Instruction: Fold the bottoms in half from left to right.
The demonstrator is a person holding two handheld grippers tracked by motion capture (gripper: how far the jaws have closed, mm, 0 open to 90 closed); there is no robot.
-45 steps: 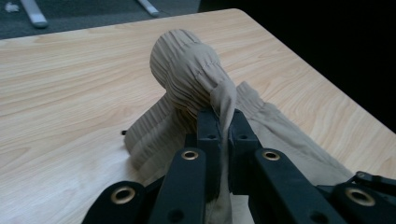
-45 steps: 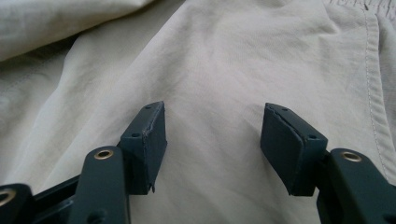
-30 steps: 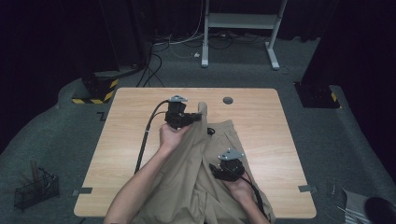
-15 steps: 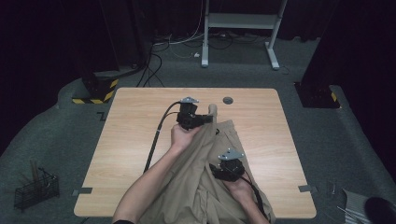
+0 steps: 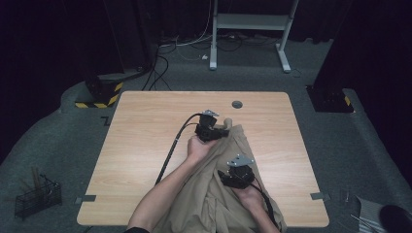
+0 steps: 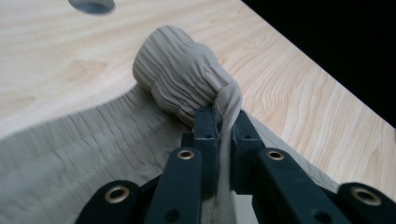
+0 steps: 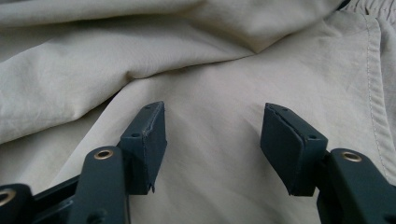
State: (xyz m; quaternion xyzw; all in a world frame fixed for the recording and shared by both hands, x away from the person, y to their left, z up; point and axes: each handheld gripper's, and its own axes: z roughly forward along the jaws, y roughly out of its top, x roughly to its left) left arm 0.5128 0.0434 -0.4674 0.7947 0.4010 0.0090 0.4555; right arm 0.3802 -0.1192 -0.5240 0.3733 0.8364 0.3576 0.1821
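Lying across the near half of the wooden bench [image 5: 145, 141], the beige garment [image 5: 214, 194] spreads from the person's side toward the middle, its far end drawn out to a gathered, elasticated cuff [image 6: 180, 77]. That cuff rests on the bench surface, short of the round cable hole [image 5: 237, 104] in the board.

Left claw [image 6: 223, 122]: clamped on a fold of the garment just behind the cuff. The cloth runs up between the two jaws and the pads press on it from both sides. The jaws have just been easing apart slightly, yet the fabric remains pinched between them. In the high view this claw [image 5: 214, 132] sits at the garment's far end, near the bench centre, with its cable trailing back toward the person.

Right claw [image 7: 212, 140]: jaws standing wide apart, nothing between the pads. It hangs just above a flat stretch of the garment, beside a stitched seam; whether the tips touch the cloth cannot be told. In the high view it [image 5: 239, 174] is over the garment's near part, well apart from the left claw.
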